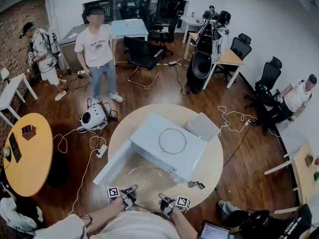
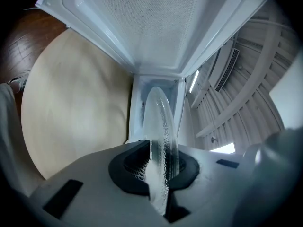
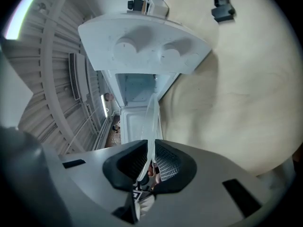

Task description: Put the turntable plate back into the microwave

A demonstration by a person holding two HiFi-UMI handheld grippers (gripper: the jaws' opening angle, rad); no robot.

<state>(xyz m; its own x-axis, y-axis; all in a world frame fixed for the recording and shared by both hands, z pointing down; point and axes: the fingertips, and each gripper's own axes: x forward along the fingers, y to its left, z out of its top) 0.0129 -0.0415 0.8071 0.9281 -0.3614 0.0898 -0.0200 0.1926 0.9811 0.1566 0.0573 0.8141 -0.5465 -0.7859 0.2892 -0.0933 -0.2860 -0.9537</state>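
One clear round glass turntable plate (image 2: 161, 122) is held between two grippers: the left gripper (image 2: 158, 167) and the right gripper (image 3: 150, 167) each clamp its rim. The plate is in front of the single white microwave (image 1: 147, 133), whose door (image 1: 113, 164) is open, on the round beige table (image 1: 212, 168). One thin ring (image 1: 159, 142) lies on the microwave's top.

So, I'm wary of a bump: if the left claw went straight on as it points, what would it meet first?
Probably the inside of the microwave: the left claw, shut on the glass plate, points into its open cavity, the open door off to one side. Depth is unclear.
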